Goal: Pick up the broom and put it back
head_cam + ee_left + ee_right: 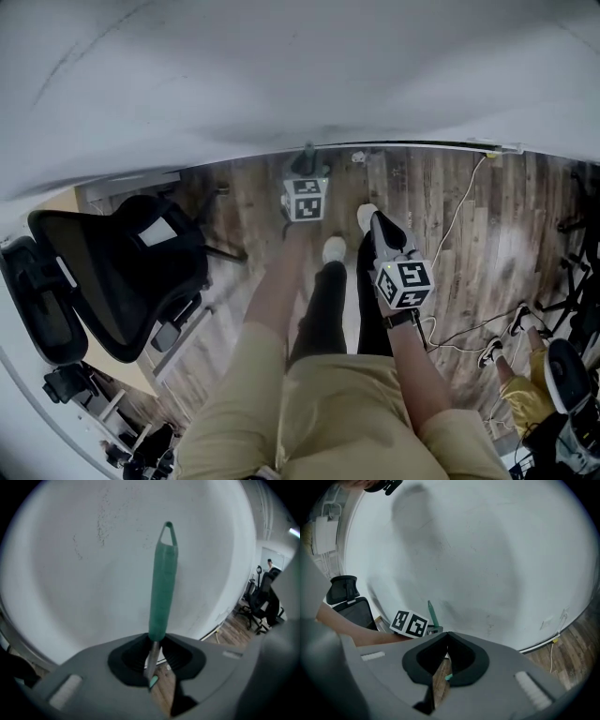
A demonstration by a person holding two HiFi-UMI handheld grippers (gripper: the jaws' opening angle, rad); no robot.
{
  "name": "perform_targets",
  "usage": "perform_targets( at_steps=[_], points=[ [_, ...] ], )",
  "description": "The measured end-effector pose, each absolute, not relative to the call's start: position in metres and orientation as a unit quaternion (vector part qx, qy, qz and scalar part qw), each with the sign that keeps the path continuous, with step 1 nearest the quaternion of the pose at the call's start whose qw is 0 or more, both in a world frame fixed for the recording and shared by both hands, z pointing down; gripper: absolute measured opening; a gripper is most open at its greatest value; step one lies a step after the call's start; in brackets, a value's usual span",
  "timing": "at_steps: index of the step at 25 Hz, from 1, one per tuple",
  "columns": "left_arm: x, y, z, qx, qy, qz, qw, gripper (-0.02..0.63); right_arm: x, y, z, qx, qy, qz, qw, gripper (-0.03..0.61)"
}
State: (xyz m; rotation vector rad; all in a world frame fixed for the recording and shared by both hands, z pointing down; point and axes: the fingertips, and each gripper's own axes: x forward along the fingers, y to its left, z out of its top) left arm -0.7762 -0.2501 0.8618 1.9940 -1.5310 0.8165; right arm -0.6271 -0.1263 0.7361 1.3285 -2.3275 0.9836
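The left tongs (151, 665) are clenched on the broom (163, 588) just below its green grip. They hold it upright close to the wall (84, 573), likely to stand it back there. The right tongs (446, 658) are closed, empty. A chair (112, 272) crowds the left, and a cable (457, 220) trails on the right.

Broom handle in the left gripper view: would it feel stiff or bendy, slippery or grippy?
Probably stiff: the broom handle runs straight past the left gripper. Its green sleeve looks textured, so likely grippy; the metal shaft between the jaws looks smoother and may slip.
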Motion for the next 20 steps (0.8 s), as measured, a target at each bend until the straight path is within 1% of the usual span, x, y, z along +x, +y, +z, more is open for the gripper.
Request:
perform_targets(
  at_steps=[5, 10, 16, 20],
  points=[
    [-0.766, -0.218, 0.817, 0.728, -0.553, 0.306, 0.266, 0.083, -0.626, -0.143, 0.695, 0.48, -0.803, 0.334, 0.117, 0.006],
    [-0.738, -0.202, 0.738, 0.751, -0.541, 0.272, 0.263, 0.083, -0.607, -0.159, 0.622, 0.502, -0.808, 0.296, 0.092, 0.005],
    [-0.703, -0.189, 0.628, 0.799, -0.513, 0.239, 0.205, 0.083, -0.585, -0.156, 0.556, 0.508, -0.816, 0.266, 0.077, 0.005],
    [-0.689, -0.186, 0.562, 0.821, -0.501, 0.22, 0.163, 0.083, -0.583, -0.159, 0.507, 0.491, -0.841, 0.217, 0.072, 0.006]
  ],
)
